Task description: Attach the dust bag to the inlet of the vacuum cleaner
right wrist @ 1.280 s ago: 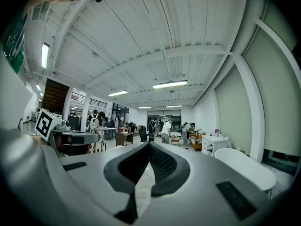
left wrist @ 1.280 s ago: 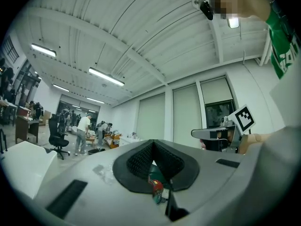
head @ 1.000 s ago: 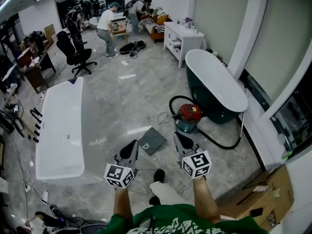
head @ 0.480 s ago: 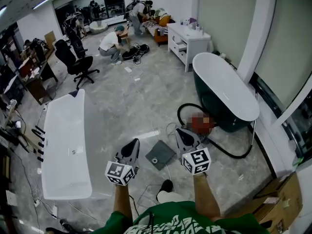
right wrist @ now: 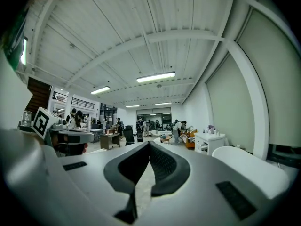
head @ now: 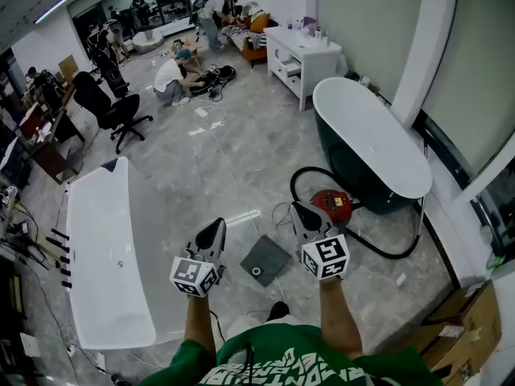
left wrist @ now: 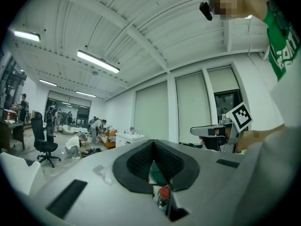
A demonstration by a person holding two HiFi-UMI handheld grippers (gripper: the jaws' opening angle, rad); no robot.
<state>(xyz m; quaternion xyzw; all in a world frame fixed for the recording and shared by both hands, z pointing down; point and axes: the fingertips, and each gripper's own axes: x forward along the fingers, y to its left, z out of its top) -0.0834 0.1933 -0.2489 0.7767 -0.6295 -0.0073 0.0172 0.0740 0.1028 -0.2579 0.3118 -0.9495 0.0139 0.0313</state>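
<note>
Both claws are clenched shut and empty. The left claw and right claw each have their pads pressed together at the tips, and they're held out level, touching nothing. The dust bag, a flat grey square with a round hole, is lying on the floor down between the two claws, a bit nearer the person. The red vacuum cleaner sits just past the right claw, next to the dark bathtub and apart from the bag.
</note>
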